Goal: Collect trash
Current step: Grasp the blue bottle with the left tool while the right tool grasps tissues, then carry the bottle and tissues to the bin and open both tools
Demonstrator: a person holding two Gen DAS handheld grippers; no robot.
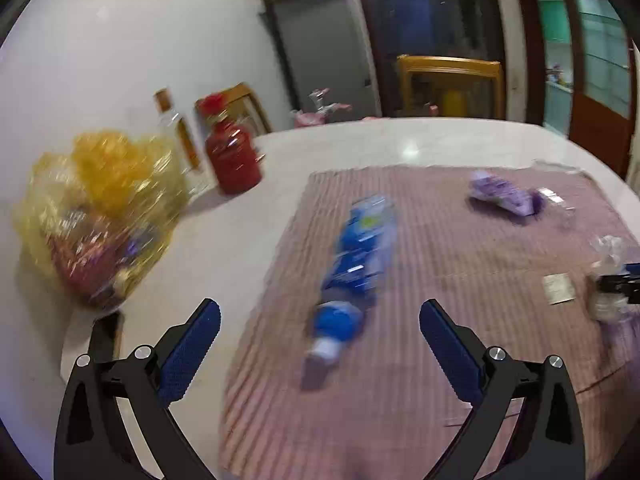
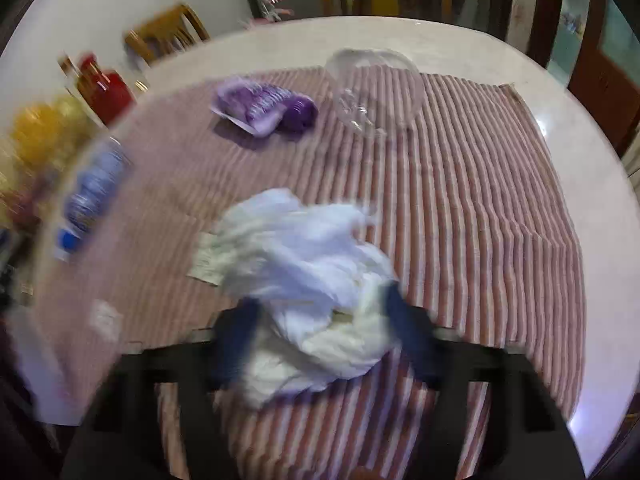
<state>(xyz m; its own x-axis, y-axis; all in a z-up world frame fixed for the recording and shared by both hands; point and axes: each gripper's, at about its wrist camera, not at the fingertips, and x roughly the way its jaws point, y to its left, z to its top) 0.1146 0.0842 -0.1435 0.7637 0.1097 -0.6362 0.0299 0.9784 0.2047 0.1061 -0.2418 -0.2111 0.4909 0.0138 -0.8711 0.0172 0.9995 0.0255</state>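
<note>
The striped cloth lies directly ahead of the left tongs, spread on the pale round table. The red bottle and clear bottle stand side by side, ahead and left. A wooden chair stands beyond the table's far edge.

I can read no text anywhere. The labels on the blue bottle and red bottle are blurred.

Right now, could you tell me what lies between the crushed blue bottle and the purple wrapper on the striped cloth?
Only bare striped cloth lies between the blue bottle and the purple wrapper; the left wrist view shows it.
</note>
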